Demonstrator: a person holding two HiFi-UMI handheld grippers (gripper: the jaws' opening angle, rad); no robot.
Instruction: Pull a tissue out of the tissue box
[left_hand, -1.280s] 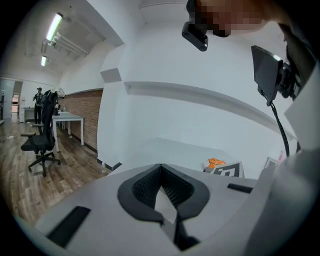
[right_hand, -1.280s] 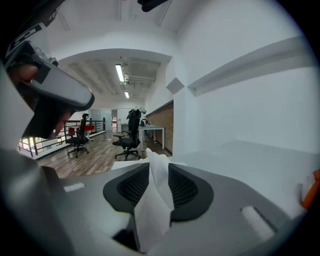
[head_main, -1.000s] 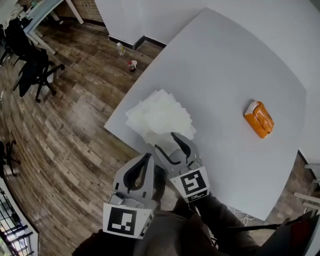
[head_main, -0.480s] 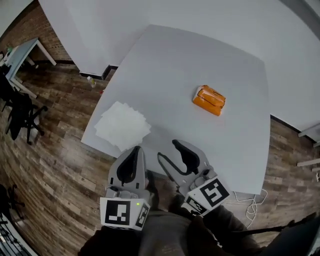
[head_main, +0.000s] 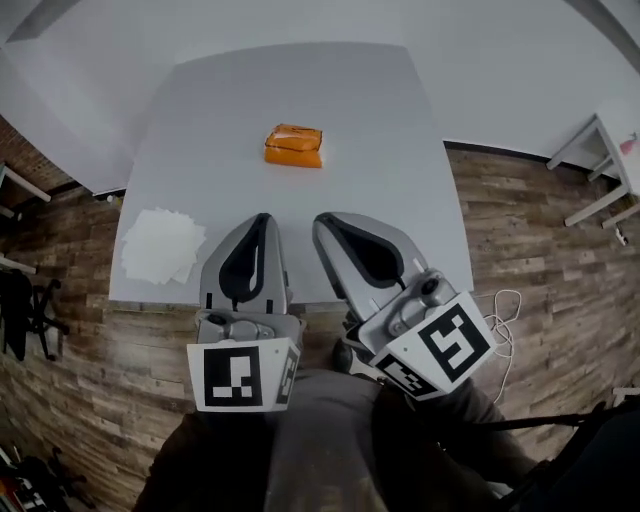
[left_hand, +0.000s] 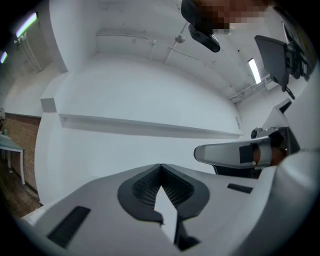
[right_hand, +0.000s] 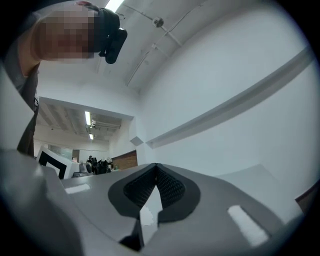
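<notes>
An orange tissue pack (head_main: 293, 146) lies on the far half of the grey table (head_main: 390, 120). Both grippers hang side by side over the table's front edge, well short of the pack, pointing level at the white wall. My left gripper (head_main: 262, 221) is shut, its dark pads meeting at the tip with nothing between them (left_hand: 160, 170). My right gripper (head_main: 325, 225) has just been closing and is now shut on nothing (right_hand: 156, 167). It also shows at the right of the left gripper view. Neither gripper view shows the pack.
A loose pile of white tissues (head_main: 160, 246) lies at the table's front left corner. White walls stand behind the table. A white side desk (head_main: 600, 150) is at the right, a cable (head_main: 506, 312) on the wood floor, a dark chair (head_main: 18, 312) at the left.
Both grippers have risen away from the white tissue pile and now sit side by side by the front edge. The right jaws have gone from wide open to shut.
</notes>
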